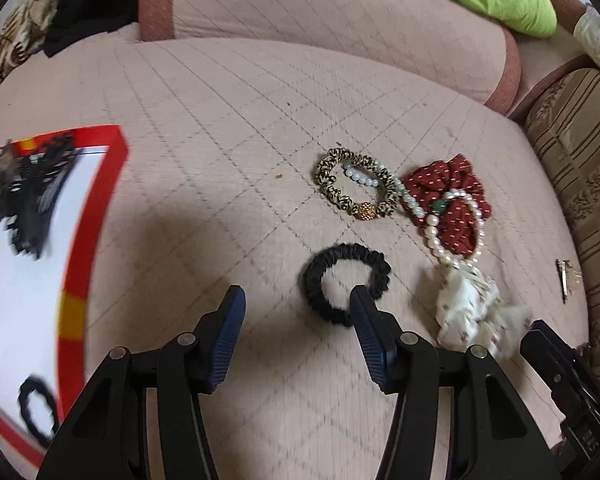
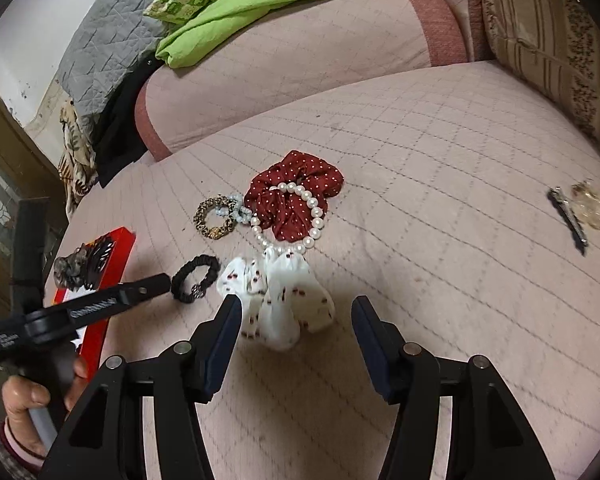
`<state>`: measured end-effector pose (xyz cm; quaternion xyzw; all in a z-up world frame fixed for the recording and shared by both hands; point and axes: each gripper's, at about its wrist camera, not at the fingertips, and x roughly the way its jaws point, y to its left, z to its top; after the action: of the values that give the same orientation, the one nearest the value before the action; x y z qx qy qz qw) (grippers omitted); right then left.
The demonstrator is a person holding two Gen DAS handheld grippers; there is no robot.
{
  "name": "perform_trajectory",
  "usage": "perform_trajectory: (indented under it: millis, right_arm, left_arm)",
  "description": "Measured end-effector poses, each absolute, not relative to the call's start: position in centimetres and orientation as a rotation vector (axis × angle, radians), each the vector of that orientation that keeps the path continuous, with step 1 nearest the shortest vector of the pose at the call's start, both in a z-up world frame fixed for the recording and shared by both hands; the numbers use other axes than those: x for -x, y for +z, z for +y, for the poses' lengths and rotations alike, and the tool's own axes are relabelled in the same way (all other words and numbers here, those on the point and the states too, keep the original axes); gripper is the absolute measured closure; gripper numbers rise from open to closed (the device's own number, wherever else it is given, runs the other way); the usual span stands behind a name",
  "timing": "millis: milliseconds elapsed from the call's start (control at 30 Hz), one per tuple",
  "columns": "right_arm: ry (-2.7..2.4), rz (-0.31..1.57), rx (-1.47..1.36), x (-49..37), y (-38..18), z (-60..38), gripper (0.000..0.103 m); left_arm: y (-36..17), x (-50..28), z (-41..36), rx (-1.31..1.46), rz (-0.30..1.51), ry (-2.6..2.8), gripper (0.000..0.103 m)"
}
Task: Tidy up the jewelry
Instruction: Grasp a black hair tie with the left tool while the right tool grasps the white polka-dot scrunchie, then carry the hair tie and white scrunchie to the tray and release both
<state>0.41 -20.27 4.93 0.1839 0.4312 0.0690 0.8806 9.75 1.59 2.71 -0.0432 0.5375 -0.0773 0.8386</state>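
Grippers left (image 1: 298, 304) and right (image 2: 296, 314) both spread, empty, near black scrunchie (image 1: 346, 284); print on left gripper unreadable.

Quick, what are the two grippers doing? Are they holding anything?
Left gripper: open, holding nothing, at the black scrunchie.
Right gripper: open, holding nothing, near the white scrunchie.

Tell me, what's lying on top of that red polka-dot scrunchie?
A pearl bracelet is draped across the red scrunchie, with one green bead showing in the left view. Its lower end reaches a white floral scrunchie. Whatever lies beneath the red fabric is hidden.
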Motion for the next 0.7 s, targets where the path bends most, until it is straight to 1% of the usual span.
perform_trajectory:
  millis: [67,267,333,367,400,433,500,533,700]
  right_arm:
    - [0.149,0.908,-0.384,-1.2,4.4,-20.0,0.041]
    - [0.151,0.936,-0.378,-2.6,2.8,-18.9,0.041]
    - [0.15,0.943,-0.378,-2.8,2.4,-18.7,0.043]
    - [0.147,0.945,-0.381,-2.9,2.2,-18.7,0.047]
    - [0.145,0.948,-0.384,-2.8,2.1,-18.6,0.064]
    - [0.149,0.958,-0.385,-2.9,1.9,-18.5,0.079]
    - [0.152,0.968,-0.385,-2.7,1.9,-18.4,0.086]
    - [0.152,0.964,-0.382,-2.6,2.1,-18.4,0.088]
    - [0.159,0.926,-0.347,-1.4,4.2,-18.0,0.089]
  left_arm:
    - [1.9,-10.4,1.3,0.089,1.147,-0.163,0.05]
    - [1.6,-10.4,-0.4,-0.001,1.098,-0.144,0.05]
    - [1.5,-10.0,-1.1,-0.061,1.083,-0.122,0.062]
    - [1.5,-9.6,-1.7,-0.097,1.069,-0.129,0.079]
    - [1.5,-9.5,-2.0,-0.113,1.067,-0.139,0.096]
    - [1.6,-9.3,-2.3,-0.122,1.072,-0.151,0.096]
    - [2.1,-8.9,-2.5,-0.101,1.09,-0.182,0.096]
    - [2.4,-8.6,-2.4,-0.085,1.096,-0.19,0.096]
    - [5.5,-6.5,-0.7,-0.03,1.066,-0.206,0.096]
